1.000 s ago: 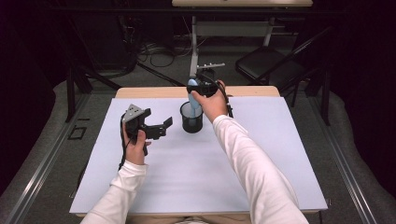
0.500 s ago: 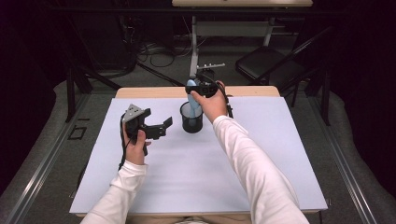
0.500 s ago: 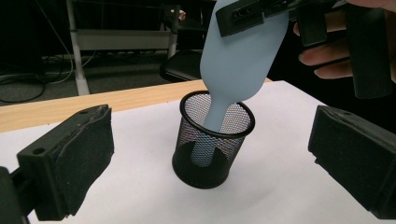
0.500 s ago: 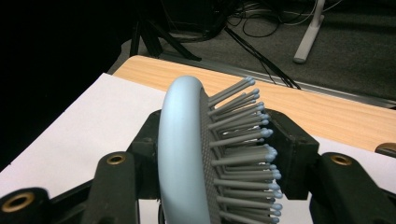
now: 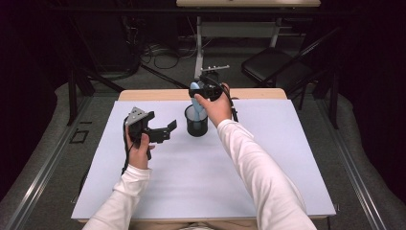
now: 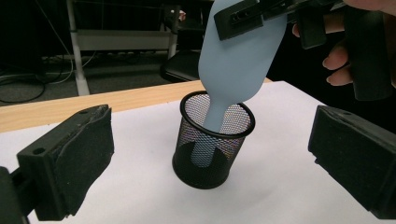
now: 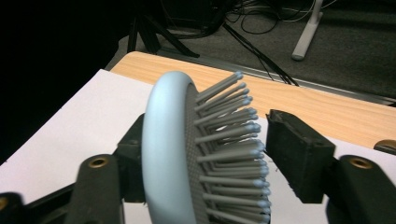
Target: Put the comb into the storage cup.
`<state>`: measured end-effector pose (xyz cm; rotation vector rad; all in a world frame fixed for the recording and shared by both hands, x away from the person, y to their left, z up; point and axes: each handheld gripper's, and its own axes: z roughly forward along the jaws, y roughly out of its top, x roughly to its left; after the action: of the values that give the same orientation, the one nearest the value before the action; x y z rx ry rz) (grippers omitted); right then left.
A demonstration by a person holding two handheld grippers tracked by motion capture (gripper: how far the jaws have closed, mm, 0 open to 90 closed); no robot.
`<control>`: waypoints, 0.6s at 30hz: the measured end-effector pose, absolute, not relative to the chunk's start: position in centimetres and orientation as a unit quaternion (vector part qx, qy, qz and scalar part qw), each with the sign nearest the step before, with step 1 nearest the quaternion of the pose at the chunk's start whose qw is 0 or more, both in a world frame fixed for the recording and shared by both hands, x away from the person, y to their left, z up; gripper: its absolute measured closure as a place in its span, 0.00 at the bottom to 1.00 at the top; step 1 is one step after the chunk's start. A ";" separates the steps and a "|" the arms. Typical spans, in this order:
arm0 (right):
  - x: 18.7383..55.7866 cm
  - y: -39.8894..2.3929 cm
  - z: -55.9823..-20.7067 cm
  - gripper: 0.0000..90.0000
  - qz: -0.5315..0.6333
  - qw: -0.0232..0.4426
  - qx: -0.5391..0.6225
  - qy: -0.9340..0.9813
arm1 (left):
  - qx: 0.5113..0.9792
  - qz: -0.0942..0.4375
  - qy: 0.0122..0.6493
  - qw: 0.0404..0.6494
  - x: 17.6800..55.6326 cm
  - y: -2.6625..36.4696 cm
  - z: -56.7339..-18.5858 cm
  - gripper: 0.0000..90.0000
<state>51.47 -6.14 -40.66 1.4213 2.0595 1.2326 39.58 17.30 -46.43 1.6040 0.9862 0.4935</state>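
Right claw (image 5: pixel 200 91) jaws just opening, releasing pale-blue plastic hairbrush (image 6: pixel 236 60), handle inside black mesh cup (image 6: pixel 205 154) below; withdraw straight up. Left claw (image 5: pixel 163 132) wide, empty.

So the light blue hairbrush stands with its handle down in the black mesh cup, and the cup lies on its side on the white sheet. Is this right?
Not quite: the black mesh cup stands upright on the white sheet, as the left gripper view shows. The light blue hairbrush does have its handle down inside it, and the right gripper, its jaws just opening, is around the brush head.
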 end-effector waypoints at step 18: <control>51.7 -6.4 -40.7 0.00 0.425 0.167 0.506 0.732 | 0.680 0.208 0.421 0.563 39.6 17.2 -46.5 0.00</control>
<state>51.72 -6.36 -40.67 1.4404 2.0818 1.2098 39.60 17.22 -46.48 1.6018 0.9908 0.4894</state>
